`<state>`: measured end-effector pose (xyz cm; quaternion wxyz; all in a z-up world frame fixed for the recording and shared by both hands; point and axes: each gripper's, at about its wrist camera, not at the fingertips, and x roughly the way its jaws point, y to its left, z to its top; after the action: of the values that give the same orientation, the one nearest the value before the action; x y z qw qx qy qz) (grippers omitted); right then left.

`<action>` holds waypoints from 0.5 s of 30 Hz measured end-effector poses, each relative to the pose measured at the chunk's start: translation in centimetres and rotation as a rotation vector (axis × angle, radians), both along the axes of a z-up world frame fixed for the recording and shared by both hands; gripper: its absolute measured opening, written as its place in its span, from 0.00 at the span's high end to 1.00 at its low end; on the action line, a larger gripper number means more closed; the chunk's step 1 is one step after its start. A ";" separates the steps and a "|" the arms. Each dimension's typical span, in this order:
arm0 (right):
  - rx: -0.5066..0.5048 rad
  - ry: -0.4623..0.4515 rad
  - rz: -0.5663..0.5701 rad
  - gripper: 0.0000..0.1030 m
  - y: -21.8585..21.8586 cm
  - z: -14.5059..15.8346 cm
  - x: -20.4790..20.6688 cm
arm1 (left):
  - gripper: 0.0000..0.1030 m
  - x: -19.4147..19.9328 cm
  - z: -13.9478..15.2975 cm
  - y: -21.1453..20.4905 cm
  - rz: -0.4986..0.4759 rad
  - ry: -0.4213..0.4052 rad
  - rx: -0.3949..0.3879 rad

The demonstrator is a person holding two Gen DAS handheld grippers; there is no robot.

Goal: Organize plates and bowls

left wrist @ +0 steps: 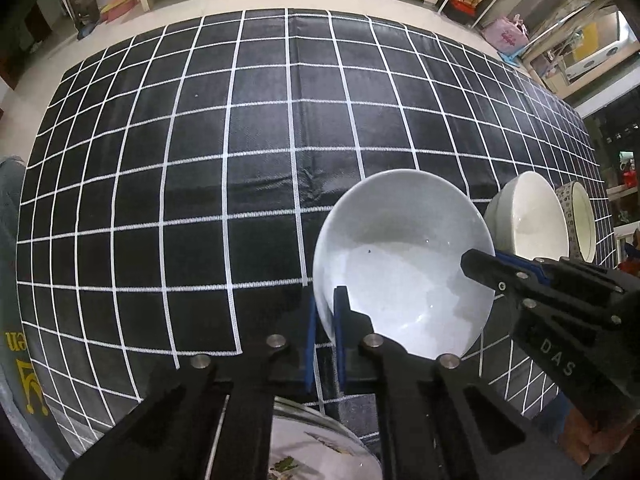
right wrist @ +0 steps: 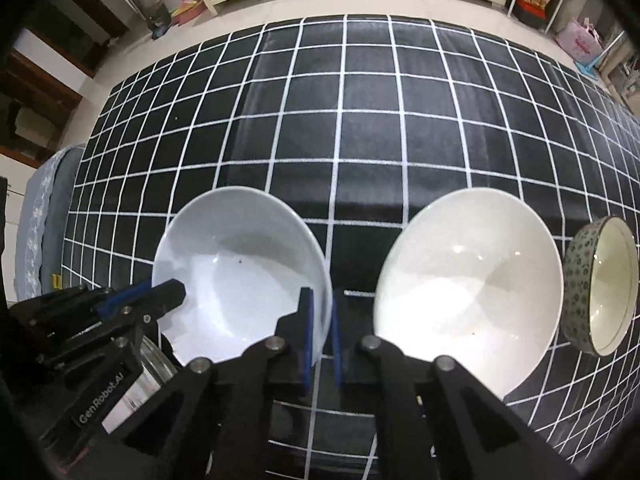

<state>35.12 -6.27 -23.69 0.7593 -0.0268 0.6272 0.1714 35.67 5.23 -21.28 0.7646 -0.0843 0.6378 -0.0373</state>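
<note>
Two grippers clamped on one pale blue-white glossy ceramic bowl [left wrist: 400, 264]. Left gripper [left wrist: 325, 308] pinching the bowl's left rim between blue pads, one inside the wall, one outside. Right gripper [right wrist: 320, 312] pinching the opposite rim the same way, blue pads together on the thin wall.

Seen only from the left wrist: a floral-printed white plate [left wrist: 320, 456] directly below the left gripper, its rim partly hidden by the black frame; also the right gripper's black finger reaching over the bowl's right rim. Seen only from the right wrist: the full round opening of the cream-white ceramic bowl [right wrist: 468, 280] just to the right, and the green-patterned outside of a small ceramic bowl [right wrist: 600, 292] beyond it, near the cloth's right edge. Also there, a clear glass dish [right wrist: 156, 364] under the left gripper's body; hard to tell whether the same item as the plate.

Held bowl smooth, unpatterned, empty apart from a tiny dark speck, interior bright with reflected light, sitting low over the black tablecloth with white grid lines [right wrist: 360, 120], near its front edge; contact with the cloth impossible to tell. Cream bowl close beside it, not touching.
</note>
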 end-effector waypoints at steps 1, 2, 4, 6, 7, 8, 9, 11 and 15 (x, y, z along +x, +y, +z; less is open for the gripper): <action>-0.002 -0.002 0.001 0.89 0.0 0.0 -0.2 | 0.93 -0.2 0.0 -0.2 0.001 -0.001 0.003; -0.003 -0.002 0.003 0.89 -0.1 0.0 -0.5 | 0.93 -0.5 0.0 -0.3 0.000 -0.003 0.005; -0.006 0.001 0.007 0.89 -0.4 0.0 -1.1 | 0.93 -0.8 -0.1 -0.6 0.000 0.001 0.002; -0.004 0.007 0.008 0.89 -0.7 0.0 -1.5 | 0.93 -1.5 -0.1 -0.8 -0.001 0.005 -0.004; -0.003 0.010 0.008 0.89 -0.9 0.0 -1.8 | 0.93 -1.7 -0.1 -0.7 0.000 0.007 -0.006; -0.004 0.011 0.009 0.89 -1.1 0.0 -2.1 | 0.93 -2.2 -0.1 -0.9 -0.005 0.007 -0.004; -0.008 0.011 0.013 0.90 -1.2 0.0 -2.4 | 0.93 -2.6 0.0 -1.1 -0.010 0.005 0.001; -0.019 0.012 0.017 0.90 -1.6 0.1 -3.2 | 0.93 -3.4 0.0 -1.4 -0.017 0.008 0.006; -0.024 0.018 0.020 0.89 -2.6 0.1 -4.5 | 0.93 -4.5 0.0 -2.0 -0.025 0.015 0.008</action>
<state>30.59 -8.85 -23.57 0.7517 -0.0405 0.6355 0.1718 31.16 3.28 -21.25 0.7596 -0.0736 0.6447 -0.0435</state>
